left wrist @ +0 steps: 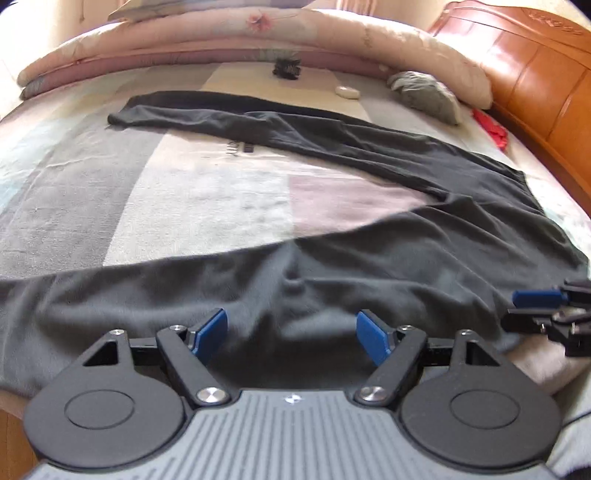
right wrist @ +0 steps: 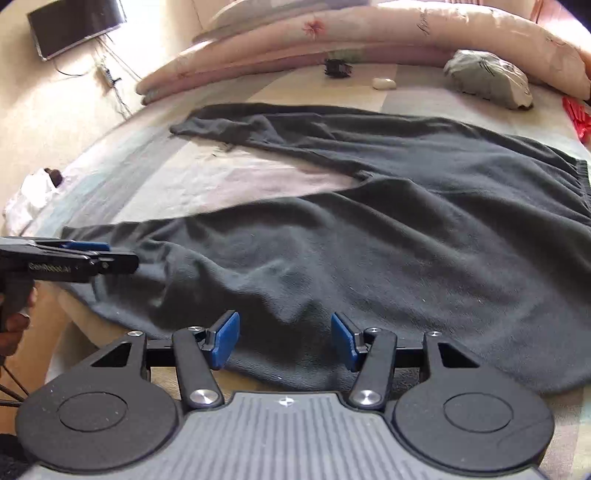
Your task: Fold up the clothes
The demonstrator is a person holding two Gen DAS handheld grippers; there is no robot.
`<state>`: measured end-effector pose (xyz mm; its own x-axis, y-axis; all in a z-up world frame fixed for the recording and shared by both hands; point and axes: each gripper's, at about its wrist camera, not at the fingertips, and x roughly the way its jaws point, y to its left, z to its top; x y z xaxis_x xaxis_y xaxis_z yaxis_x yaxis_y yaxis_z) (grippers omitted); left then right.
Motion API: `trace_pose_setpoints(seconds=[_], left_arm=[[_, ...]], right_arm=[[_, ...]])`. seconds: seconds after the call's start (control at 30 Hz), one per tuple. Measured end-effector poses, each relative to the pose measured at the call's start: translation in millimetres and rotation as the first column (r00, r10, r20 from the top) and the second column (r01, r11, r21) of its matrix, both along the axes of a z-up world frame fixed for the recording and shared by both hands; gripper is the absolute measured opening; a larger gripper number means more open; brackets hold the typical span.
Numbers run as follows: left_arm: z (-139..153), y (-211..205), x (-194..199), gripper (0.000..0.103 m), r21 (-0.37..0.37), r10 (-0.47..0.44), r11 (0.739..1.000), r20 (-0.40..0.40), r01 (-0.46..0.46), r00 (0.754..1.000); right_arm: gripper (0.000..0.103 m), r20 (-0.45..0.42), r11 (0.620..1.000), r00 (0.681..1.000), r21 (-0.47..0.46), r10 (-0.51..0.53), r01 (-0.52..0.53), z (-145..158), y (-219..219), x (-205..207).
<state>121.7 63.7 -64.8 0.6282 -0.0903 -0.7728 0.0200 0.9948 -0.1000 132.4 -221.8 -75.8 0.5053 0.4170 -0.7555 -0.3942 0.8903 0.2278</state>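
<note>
Dark grey trousers [left wrist: 369,266] lie spread on the patchwork bed sheet [left wrist: 203,192], one leg along the near edge, the other slanting toward the far left, the waistband [right wrist: 581,184] at the right. My left gripper [left wrist: 291,321] hangs open over the near leg, its blue pads [left wrist: 210,332] wide apart and pressing nothing. My right gripper [right wrist: 285,325] is also open, above the trousers [right wrist: 369,240] near the bed's front edge. Each gripper shows in the other's view: the right gripper [left wrist: 539,299] at the right edge, the left gripper [right wrist: 92,254] at the left, held by a hand [right wrist: 14,325].
A folded floral quilt [left wrist: 258,37] lines the back of the bed. In front of it lie a black clip [left wrist: 286,68], a small white object [left wrist: 347,92], a grey bundle [left wrist: 428,96] and a red item [left wrist: 491,129]. A wooden headboard [left wrist: 535,74] stands at right, a wall screen [right wrist: 74,26] far left.
</note>
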Motion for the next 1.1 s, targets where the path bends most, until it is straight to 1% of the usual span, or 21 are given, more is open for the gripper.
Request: trace_pose_setpoints(seconds=[0.03, 0.07, 0.1, 0.17, 0.2, 0.23, 0.3, 0.4, 0.47, 0.53, 0.6, 0.63, 0.7, 0.73, 0.77, 0.8, 0.87, 0.9, 0.97, 1.03, 1.1], left_arm=[[-5, 0, 3, 0.077, -0.003, 0.007, 1.0, -0.014, -0.007, 1.0], [-9, 0, 6, 0.077, -0.007, 0.013, 1.0, -0.031, -0.013, 0.999], [-17, 2, 5, 0.077, -0.028, 0.015, 0.999, -0.078, -0.017, 0.997], [-22, 1, -9, 0.079, -0.027, -0.018, 0.999, -0.056, 0.017, 0.998], [-22, 2, -15, 0.079, -0.03, -0.034, 0.999, -0.072, 0.032, 0.997], [-19, 6, -20, 0.079, -0.032, -0.034, 0.999, -0.071, 0.032, 0.997], [-9, 21, -27, 0.079, -0.001, 0.002, 1.0, -0.043, -0.002, 0.999], [6, 48, -33, 0.08, 0.052, 0.058, 0.997, 0.0, -0.058, 0.998], [8, 72, -33, 0.08, 0.074, 0.092, 0.993, 0.016, -0.093, 0.996], [-4, 94, -30, 0.08, 0.073, 0.144, 0.987, -0.021, -0.142, 0.989], [-16, 117, -27, 0.08, 0.075, 0.194, 0.979, -0.059, -0.189, 0.979], [-25, 123, -28, 0.08, 0.086, 0.213, 0.975, -0.095, -0.205, 0.973], [-25, 128, -37, 0.081, 0.098, 0.193, 0.978, -0.065, -0.186, 0.979], [-23, 129, -39, 0.081, 0.104, 0.204, 0.975, -0.063, -0.197, 0.977], [-19, 130, -41, 0.08, 0.111, 0.214, 0.972, -0.06, -0.207, 0.975], [-15, 130, -44, 0.08, 0.125, 0.217, 0.97, -0.04, -0.21, 0.975], [-6, 127, -48, 0.08, 0.142, 0.198, 0.97, -0.004, -0.195, 0.98], [-1, 126, -50, 0.081, 0.151, 0.188, 0.971, 0.014, -0.188, 0.982], [5, 122, -54, 0.081, 0.151, 0.168, 0.974, 0.028, -0.171, 0.985], [8, 119, -58, 0.081, 0.152, 0.15, 0.976, 0.038, -0.155, 0.988], [8, 118, -63, 0.081, 0.139, 0.153, 0.978, 0.039, -0.157, 0.988]], right_arm=[[0.06, -0.013, 1.0, 1.0, -0.023, -0.016, 0.015, -5, 1, 1], [0.062, 0.003, 1.0, 1.0, -0.018, -0.017, 0.018, -8, 1, -3], [0.069, 0.012, 1.0, 1.0, -0.005, -0.016, 0.016, -9, -1, -7], [0.07, 0.003, 0.999, 1.0, 0.027, -0.022, 0.022, -10, -6, -11], [0.07, -0.004, 0.999, 1.0, 0.045, -0.03, 0.031, -10, -9, -11], [0.07, -0.012, 0.997, 0.999, 0.062, -0.038, 0.039, -9, -11, -11], [0.07, -0.021, 0.996, 0.999, 0.081, -0.042, 0.044, -5, -13, -9], [0.07, -0.001, 0.997, 1.0, 0.067, -0.022, 0.022, 3, -5, -9], [0.07, 0.008, 0.998, 1.0, 0.061, -0.007, 0.007, 6, 2, -10], [0.069, 0.014, 0.998, 1.0, 0.054, 0.012, -0.013, 9, 11, -12], [0.064, 0.035, 0.998, 0.998, 0.044, 0.051, -0.053, 14, 20, -15], [0.063, 0.052, 0.996, 0.996, 0.039, 0.076, -0.078, 18, 24, -18], [0.049, 0.092, 0.989, 0.986, 0.022, 0.141, -0.144, 26, 36, -22], [0.047, 0.11, 0.982, 0.976, 0.008, 0.187, -0.189, 31, 45, -23], [0.043, 0.128, 0.972, 0.964, -0.007, 0.233, -0.234, 35, 55, -24], [0.038, 0.145, 0.96, 0.949, -0.023, 0.28, -0.28, 39, 65, -25], [0.036, 0.175, 0.919, 0.903, -0.059, 0.393, -0.389, 43, 93, -28], [0.036, 0.187, 0.893, 0.874, -0.079, 0.449, -0.443, 44, 107, -30], [0.036, 0.21, 0.82, 0.793, -0.12, 0.573, -0.56, 43, 140, -38], [0.035, 0.208, 0.744, 0.715, -0.152, 0.668, -0.651, 37, 171, -45], [0.033, 0.181, 0.685, 0.661, -0.178, 0.728, -0.706, 29, 196, -49]])
